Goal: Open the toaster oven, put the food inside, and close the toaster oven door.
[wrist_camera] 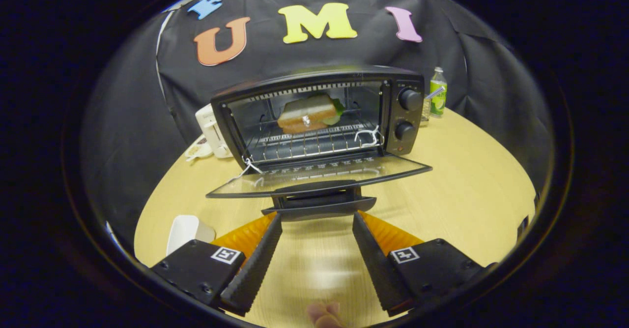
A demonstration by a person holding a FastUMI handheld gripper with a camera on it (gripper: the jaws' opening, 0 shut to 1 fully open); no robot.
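Note:
A black toaster oven (393, 79) stands on the round wooden table (467, 185), straight ahead of me. Its glass door (314, 173) hangs fully open and lies nearly flat, pointing toward me. A sandwich (307, 113) with a bit of green lettuce rests on the wire rack (304, 143) inside. The door's dark handle (318, 202) is just ahead of my fingertips. My gripper (318, 216) is open, its fingers spread about as wide as the handle, with nothing between them.
A white appliance (211, 131) stands left of the oven, and a green bottle (438, 92) stands behind its right side. A white dish (186, 230) lies near my left finger. A fingertip (324, 314) shows low between the fingers.

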